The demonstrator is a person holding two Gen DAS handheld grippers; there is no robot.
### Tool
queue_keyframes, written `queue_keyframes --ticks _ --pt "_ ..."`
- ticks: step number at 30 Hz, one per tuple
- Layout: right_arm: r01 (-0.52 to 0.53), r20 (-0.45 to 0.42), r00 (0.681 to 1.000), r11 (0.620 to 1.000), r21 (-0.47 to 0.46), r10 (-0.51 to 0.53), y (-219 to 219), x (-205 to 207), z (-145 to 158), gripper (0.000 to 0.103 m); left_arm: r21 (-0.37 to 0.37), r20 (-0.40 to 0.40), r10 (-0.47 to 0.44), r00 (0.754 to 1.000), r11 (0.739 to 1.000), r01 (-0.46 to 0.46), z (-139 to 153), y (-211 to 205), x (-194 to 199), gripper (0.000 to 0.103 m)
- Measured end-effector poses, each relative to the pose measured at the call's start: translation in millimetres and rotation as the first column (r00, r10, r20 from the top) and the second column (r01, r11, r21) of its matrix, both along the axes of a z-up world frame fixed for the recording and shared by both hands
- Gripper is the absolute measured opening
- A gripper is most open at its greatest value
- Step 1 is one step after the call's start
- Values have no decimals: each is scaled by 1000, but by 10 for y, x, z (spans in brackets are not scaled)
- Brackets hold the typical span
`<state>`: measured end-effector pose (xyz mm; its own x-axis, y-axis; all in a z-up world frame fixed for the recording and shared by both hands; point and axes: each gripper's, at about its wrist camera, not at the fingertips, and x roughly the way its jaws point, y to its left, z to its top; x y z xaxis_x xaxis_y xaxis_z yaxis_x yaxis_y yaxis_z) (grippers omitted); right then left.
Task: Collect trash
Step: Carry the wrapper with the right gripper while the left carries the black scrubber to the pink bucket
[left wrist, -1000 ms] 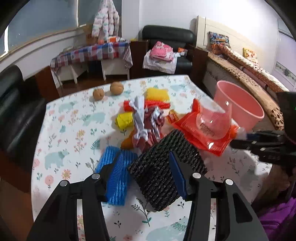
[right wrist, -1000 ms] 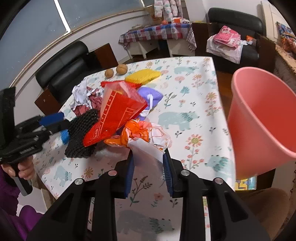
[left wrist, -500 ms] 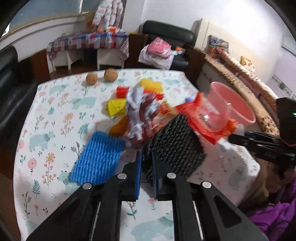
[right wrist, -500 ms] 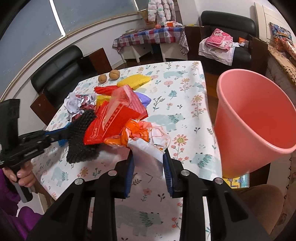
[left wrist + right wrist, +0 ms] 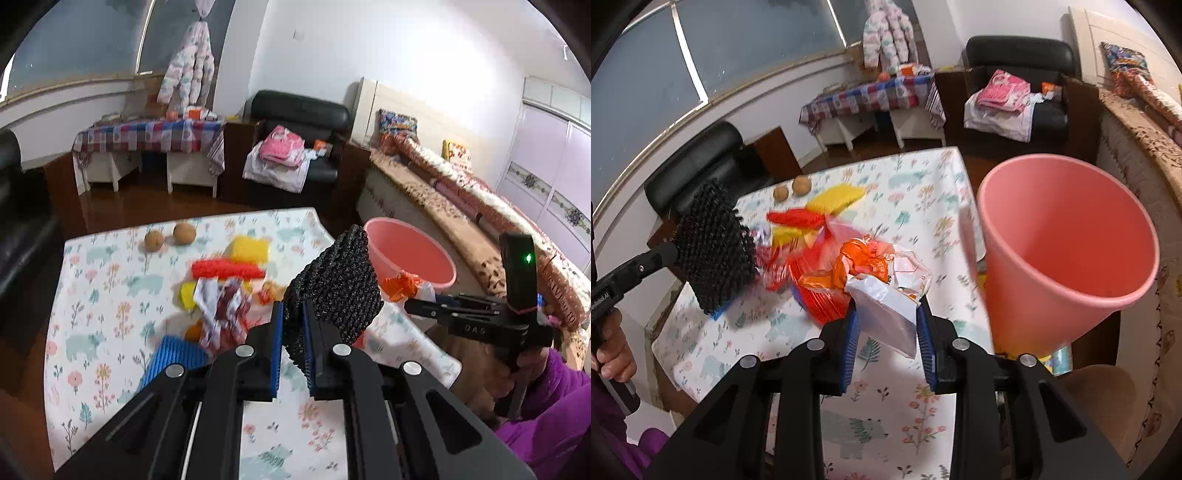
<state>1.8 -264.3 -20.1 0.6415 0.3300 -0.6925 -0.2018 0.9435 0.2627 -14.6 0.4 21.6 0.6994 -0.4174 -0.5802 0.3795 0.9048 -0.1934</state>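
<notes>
Through my left camera, my left gripper [image 5: 292, 328] was clamped on a black foam net [image 5: 338, 286], knobbly and folded, lifted above the table [image 5: 92, 325] near its right edge, before the pink bin [image 5: 410, 258].

Through my right camera, my right gripper [image 5: 887, 338] pinched crumpled wrappers [image 5: 882, 291], orange, clear and white, raised over the table's near edge beside the bin [image 5: 1067, 240].

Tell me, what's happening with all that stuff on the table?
Someone is picking up trash with two grabbers. The left gripper is shut on a black foam net, lifted above the table. The right gripper pinches a crumpled plastic wrapper close to the pink bin. More bright scraps lie on the table.
</notes>
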Motion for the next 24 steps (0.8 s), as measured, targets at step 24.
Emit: queue_keyframes --ticks 24 --pt "413 32 911 908 -73 -412 -1170 446 62 30 118 19 -96 995 989 93 71 -1591 958 10"
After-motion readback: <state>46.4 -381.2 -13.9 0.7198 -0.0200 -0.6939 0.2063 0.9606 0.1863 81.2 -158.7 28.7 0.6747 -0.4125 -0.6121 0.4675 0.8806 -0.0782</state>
